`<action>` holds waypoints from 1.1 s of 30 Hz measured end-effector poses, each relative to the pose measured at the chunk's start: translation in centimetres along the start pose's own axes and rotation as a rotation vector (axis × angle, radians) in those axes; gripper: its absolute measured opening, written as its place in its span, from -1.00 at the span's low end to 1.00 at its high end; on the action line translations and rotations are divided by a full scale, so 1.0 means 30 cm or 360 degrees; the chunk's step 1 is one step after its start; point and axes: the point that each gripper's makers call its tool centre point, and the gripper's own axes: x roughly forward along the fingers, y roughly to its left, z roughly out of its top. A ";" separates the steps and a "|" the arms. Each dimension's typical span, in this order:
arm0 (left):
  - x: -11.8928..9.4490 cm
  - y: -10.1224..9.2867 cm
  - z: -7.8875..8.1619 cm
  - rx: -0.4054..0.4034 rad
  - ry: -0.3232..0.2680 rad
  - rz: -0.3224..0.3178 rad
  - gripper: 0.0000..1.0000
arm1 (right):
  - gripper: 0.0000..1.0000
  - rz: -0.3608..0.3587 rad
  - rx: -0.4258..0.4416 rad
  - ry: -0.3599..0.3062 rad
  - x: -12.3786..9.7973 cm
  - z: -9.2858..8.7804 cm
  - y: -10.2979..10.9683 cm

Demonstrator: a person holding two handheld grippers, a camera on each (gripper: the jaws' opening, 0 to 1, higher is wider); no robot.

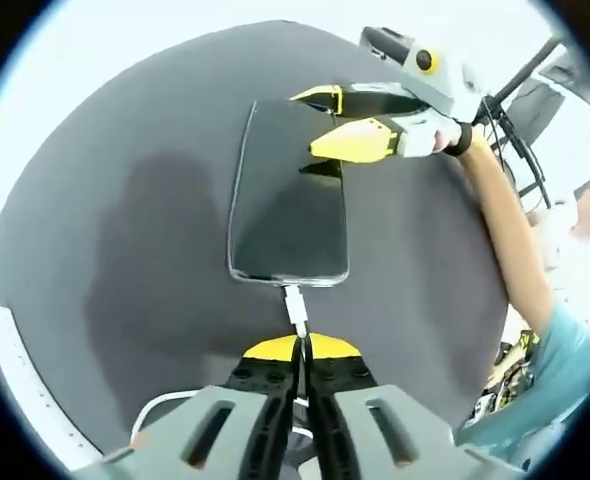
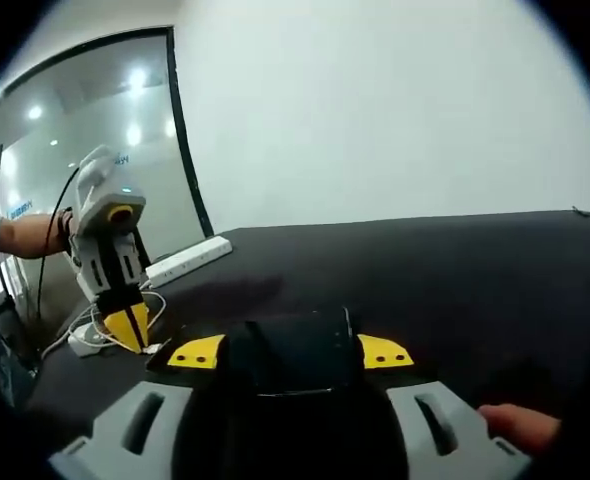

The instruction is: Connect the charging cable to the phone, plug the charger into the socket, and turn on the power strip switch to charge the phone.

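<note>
Cable plug [image 1: 295,305] meets the phone [image 1: 288,200] — left gripper [image 1: 301,352] pinches the cable, right gripper [image 2: 290,352] straddles the phone; charger, switch remain.

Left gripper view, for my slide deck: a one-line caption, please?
Left tool pinches the cable at the phone; right tool grips its far end.

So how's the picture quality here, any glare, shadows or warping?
Left gripper view: fisheye bends the table edge into a curve, the background beyond it is blown out white, and soft shadows fall beside the phone. Right gripper view: ceiling lights reflect as bright spots in the glass panel, the wall is evenly lit, and the phone reads very dark between the tongs.
</note>
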 end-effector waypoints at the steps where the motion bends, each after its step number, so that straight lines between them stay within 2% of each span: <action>1: -0.002 0.003 0.002 0.0014 -0.0003 0.0000 -1.00 | -0.04 0.0003 0.0002 -0.0001 -0.002 0.000 0.003; 5: -0.003 0.022 0.007 0.0019 0.0007 0.0050 -1.00 | -0.02 0.0009 0.0003 -0.0002 -0.002 -0.002 0.009; 6: -0.004 0.032 0.014 0.0053 -0.0005 0.0092 -1.00 | 0.00 0.0012 0.0003 -0.0001 -0.002 -0.002 0.009; 9: -0.009 0.037 0.025 0.0189 0.0047 0.0186 -1.00 | 0.06 0.0032 -0.0006 -0.0001 -0.003 -0.002 0.015; 11: -0.008 0.040 0.034 0.0242 0.0078 0.0213 -1.00 | 0.09 0.0047 -0.0013 0.0000 -0.004 -0.003 0.023; 12: -0.008 0.057 0.061 0.0262 0.0094 0.0214 -1.00 | 0.09 0.0049 -0.0017 0.0001 -0.004 -0.003 0.024; 14: -0.014 0.083 0.082 0.0224 0.0099 0.0233 -1.00 | 0.09 0.0048 -0.0023 0.0002 -0.004 -0.003 0.021; 17: -0.024 0.121 0.118 0.0192 0.0056 0.0247 -1.00 | 0.11 0.0047 -0.0009 0.0000 -0.005 -0.001 0.018; 20: -0.021 0.135 0.139 0.0207 0.0035 0.0246 -1.00 | 0.12 0.0048 0.0007 0.0000 -0.005 0.002 0.012; 22: -0.015 0.144 0.155 0.0241 0.0054 0.0253 -1.00 | 0.13 0.0047 0.0020 -0.0001 -0.004 0.003 0.010; 23: -0.018 0.150 0.166 0.0301 0.0072 0.0278 -1.00 | 0.13 0.0048 0.0025 -0.0001 -0.005 0.002 0.017; 25: -0.022 0.160 0.186 0.0294 0.0079 0.0297 -1.00 | 0.14 0.0048 0.0032 -0.0002 -0.005 0.002 0.019; 27: -0.024 0.143 0.162 0.0257 0.0058 0.0290 -1.00 | 0.14 0.0045 0.0028 -0.0001 -0.005 0.001 0.019; 29: -0.024 0.153 0.175 0.0173 -0.0009 0.0247 -1.00 | 0.14 0.0044 0.0015 0.0003 -0.004 -0.001 0.020; 32: -0.026 0.166 0.184 0.0159 -0.0037 0.0232 -1.00 | 0.15 0.0046 0.0002 0.0005 -0.005 -0.002 0.023; 33: -0.027 0.167 0.192 0.0193 -0.0048 0.0248 -1.00 | 0.15 0.0045 0.0001 0.0006 -0.005 -0.002 0.023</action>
